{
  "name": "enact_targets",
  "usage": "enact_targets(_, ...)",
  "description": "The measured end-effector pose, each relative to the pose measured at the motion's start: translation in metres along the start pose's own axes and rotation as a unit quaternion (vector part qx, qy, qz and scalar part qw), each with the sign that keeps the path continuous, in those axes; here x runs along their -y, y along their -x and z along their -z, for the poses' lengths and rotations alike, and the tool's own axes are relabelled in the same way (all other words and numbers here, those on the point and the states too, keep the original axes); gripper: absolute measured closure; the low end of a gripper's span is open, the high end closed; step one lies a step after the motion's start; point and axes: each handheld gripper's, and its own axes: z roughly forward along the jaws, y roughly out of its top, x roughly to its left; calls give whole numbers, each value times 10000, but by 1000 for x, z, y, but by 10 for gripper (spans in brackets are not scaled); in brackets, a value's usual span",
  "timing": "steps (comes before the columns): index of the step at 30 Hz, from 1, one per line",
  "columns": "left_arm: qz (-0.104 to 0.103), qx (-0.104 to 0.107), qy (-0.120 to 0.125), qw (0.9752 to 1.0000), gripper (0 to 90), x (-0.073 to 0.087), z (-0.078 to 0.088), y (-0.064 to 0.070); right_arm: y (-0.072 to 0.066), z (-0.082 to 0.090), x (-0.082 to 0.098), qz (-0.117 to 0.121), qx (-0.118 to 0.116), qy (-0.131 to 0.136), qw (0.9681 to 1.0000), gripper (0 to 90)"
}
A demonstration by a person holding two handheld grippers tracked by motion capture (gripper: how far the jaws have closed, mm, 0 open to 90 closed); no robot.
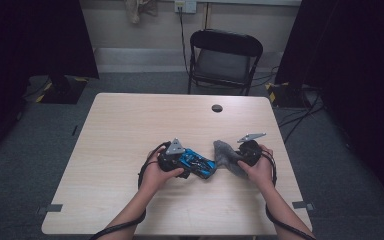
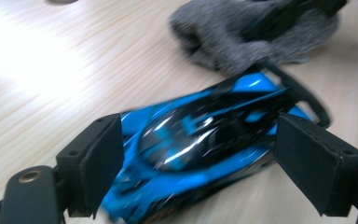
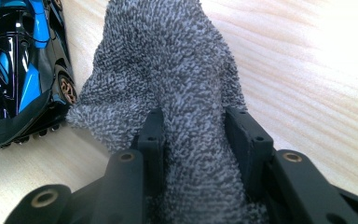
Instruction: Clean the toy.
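Observation:
A blue and black toy car (image 1: pixel 198 165) lies low over the wooden table (image 1: pixel 130 120), just left of a grey terry cloth (image 1: pixel 224 151). My left gripper (image 1: pixel 191 164) has the car (image 2: pixel 196 140) between its jaws, a pad against each side; the car looks blurred in the left gripper view. My right gripper (image 1: pixel 233 159) is shut on a fold of the cloth (image 3: pixel 168 60), which bulges up between its pads (image 3: pixel 242 135). The cloth's free end rests on the table beside the car's wheel (image 3: pixel 67 88). In the left gripper view the cloth (image 2: pixel 233 35) lies just beyond the car's far end.
A round cable hole (image 1: pixel 217 108) sits near the table's far edge. A black folding chair (image 1: pixel 224 57) stands behind the table. Dark curtains hang at both sides, and cables run over the floor at the right.

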Motion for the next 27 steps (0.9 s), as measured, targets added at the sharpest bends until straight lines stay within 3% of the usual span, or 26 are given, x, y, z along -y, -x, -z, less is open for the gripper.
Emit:
enact_targets(2, -121, 62, 21, 9999, 158, -5, -7, 5, 0, 0, 0, 9, 5, -6, 10000, 614)
enact_targets(5, -139, 151, 65, 9998, 158, -11, -14, 10, 0, 0, 0, 4, 8, -3, 10000, 614)
enact_targets(11, -216, 120, -44, 9997, 158, -7, -24, 12, 0, 0, 1, -6, 6, 28, 10000, 615)
enact_targets(12, -118, 3, -17, 9999, 158, -5, -26, 9, -1, 0, 0, 13, 9, 12, 10000, 620)
enact_targets(16, -29, 8, 92, 10000, 127, -2, -27, 8, -2, 1, -4, -9, -55, -33, 10000, 658)
enact_targets(23, 53, 101, 172, 9998, 105, 1, -29, 4, -13, -1, -19, 148, -194, -31, 9997, 690)
enact_targets(27, 48, 99, 171, 9998, 105, 1, -29, 4, -22, -10, -31, 193, -449, -78, 9988, 707)
